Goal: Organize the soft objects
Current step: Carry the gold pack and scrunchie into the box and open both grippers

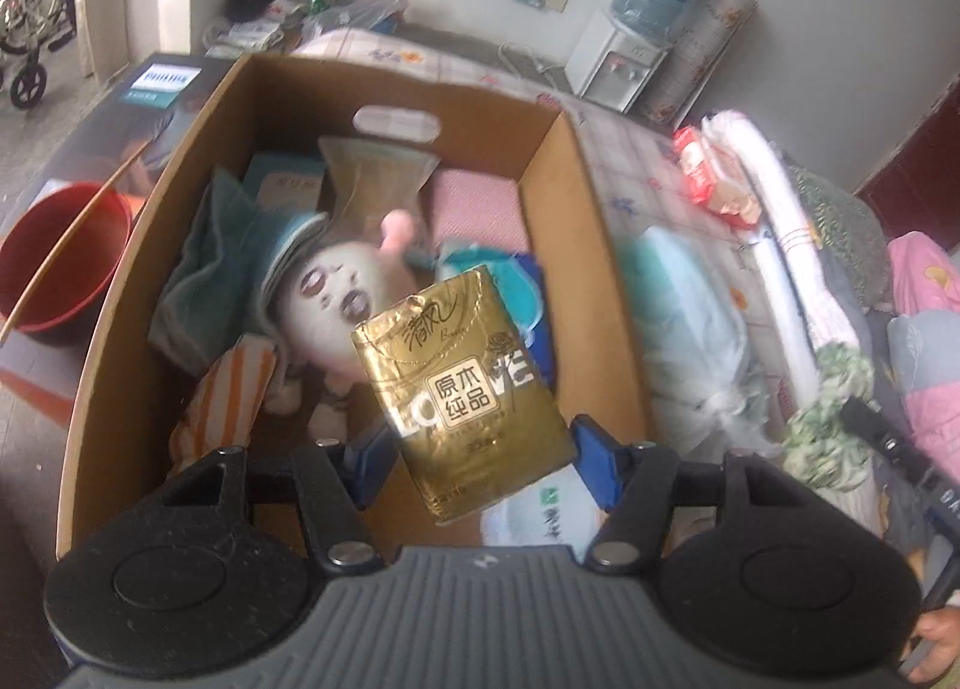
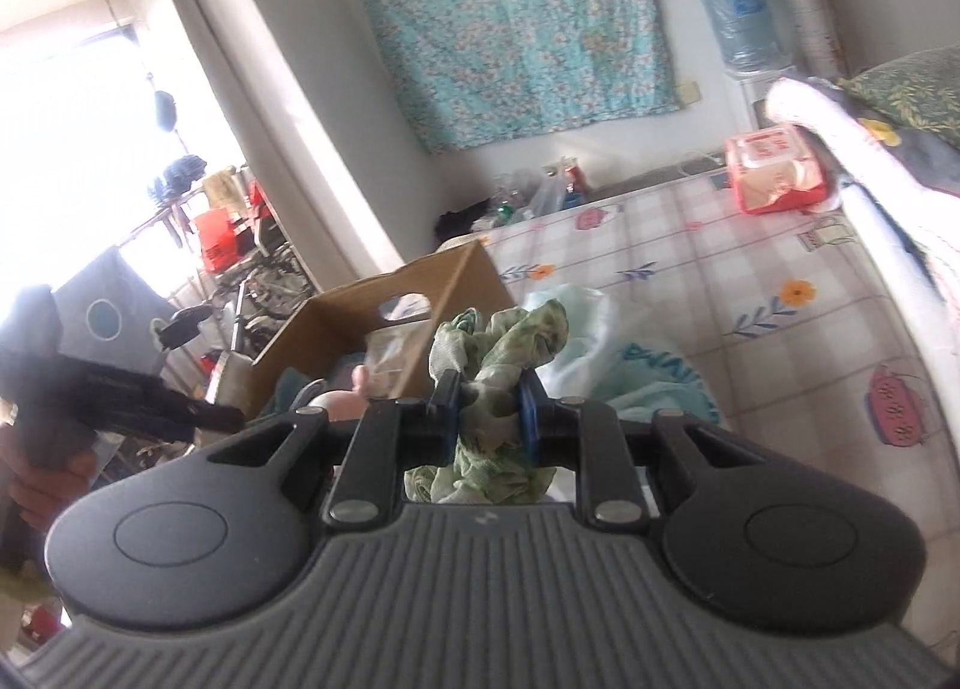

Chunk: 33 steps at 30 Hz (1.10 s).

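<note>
In the left wrist view my left gripper (image 1: 480,452) holds a gold tissue pack (image 1: 462,389) between its blue fingers, above the open cardboard box (image 1: 558,191). The box holds a white plush doll (image 1: 336,299), a teal cloth (image 1: 204,269), a pink cloth (image 1: 474,203), a striped orange item (image 1: 228,395) and another gold pack (image 1: 372,179). In the right wrist view my right gripper (image 2: 489,407) is shut on a bunched green floral cloth (image 2: 504,347), held over the bed just right of the box (image 2: 360,317). The cloth also shows in the left wrist view (image 1: 834,407).
The box sits on a bed with a checked floral sheet (image 2: 690,269). A light blue bag (image 1: 690,329) lies beside the box. A red tissue pack (image 2: 774,167), folded bedding (image 1: 780,245), a red basin (image 1: 60,257) and a water dispenser (image 1: 624,59) are around.
</note>
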Motion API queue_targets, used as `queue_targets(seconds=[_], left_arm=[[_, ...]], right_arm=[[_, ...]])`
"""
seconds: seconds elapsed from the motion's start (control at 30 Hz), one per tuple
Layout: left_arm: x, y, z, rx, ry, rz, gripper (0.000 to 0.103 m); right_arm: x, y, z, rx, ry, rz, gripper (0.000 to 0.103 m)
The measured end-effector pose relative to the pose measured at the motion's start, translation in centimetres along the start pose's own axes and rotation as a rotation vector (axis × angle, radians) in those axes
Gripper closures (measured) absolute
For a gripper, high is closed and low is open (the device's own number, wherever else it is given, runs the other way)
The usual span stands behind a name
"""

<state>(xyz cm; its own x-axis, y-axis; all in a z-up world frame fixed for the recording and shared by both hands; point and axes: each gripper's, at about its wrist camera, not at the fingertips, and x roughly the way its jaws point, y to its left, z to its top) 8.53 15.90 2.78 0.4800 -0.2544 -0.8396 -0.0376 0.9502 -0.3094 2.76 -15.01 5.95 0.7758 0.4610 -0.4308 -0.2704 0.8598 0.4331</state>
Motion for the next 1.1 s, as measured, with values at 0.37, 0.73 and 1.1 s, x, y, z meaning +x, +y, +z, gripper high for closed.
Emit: queue_targets(seconds=[0.37, 0.73, 1.1], left_arm=[[6.0, 5.8, -2.4, -0.015, 0.217, 0.059, 0.039], [7.0, 7.0, -2.8, 0.013, 0.257, 0.076, 0.037], [1.2, 9.2, -2.2, -0.096, 0.094, 0.013, 0.028]], right_arm=[[7.0, 10.6, 0.8, -0.187, 0.178, 0.155, 0.084], [13.1, 14.7, 0.5, -0.258, 0.316, 0.159, 0.083], [17.1, 15.9, -0.3, -0.320, 0.399, 0.173, 0.082]])
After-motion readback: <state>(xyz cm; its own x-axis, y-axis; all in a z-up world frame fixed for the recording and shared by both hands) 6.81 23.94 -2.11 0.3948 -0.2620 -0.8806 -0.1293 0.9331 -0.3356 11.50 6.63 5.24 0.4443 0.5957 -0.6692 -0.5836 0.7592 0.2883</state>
